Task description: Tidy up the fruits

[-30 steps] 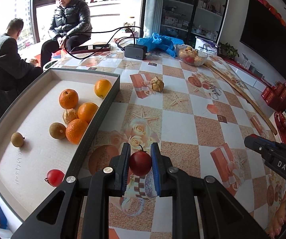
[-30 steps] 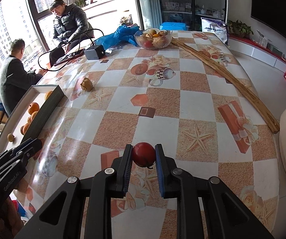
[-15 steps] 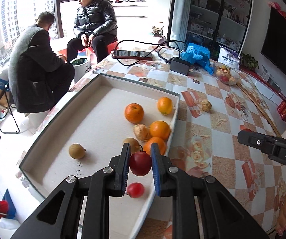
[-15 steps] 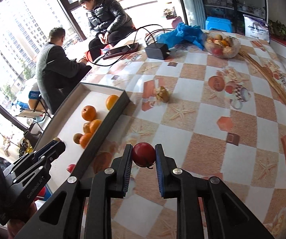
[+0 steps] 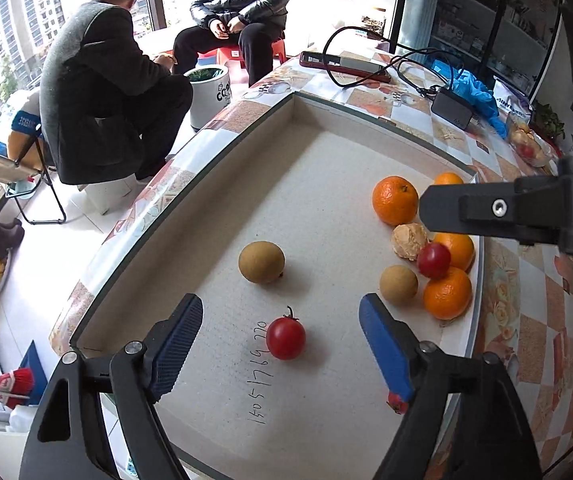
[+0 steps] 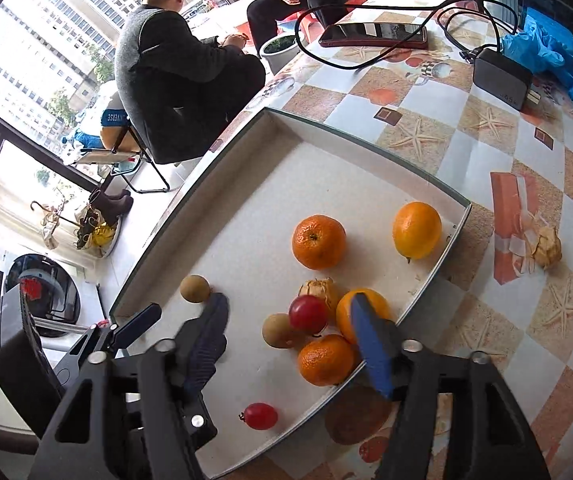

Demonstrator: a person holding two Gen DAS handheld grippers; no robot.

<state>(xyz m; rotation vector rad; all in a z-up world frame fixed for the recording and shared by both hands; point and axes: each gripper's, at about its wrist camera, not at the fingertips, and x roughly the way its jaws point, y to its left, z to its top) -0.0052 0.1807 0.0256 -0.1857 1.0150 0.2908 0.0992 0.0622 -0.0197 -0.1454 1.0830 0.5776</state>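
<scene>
Two sets of fingers, left (image 5: 280, 344) & right (image 6: 290, 340), opening over tray (image 5: 190, 216); each red tomato (image 5: 285, 338) lies loose btwn them, nothing held

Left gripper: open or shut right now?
Opening. The left gripper has its blue pads wide apart; the red tomato lies loose on the tray.

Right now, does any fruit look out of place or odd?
Yes. One husked, papery fruit lies alone on the checked tablecloth, outside the tray, while the oranges, brown fruits and red tomatoes lie inside it. A similar husked fruit already sits in the tray among the oranges.
</scene>
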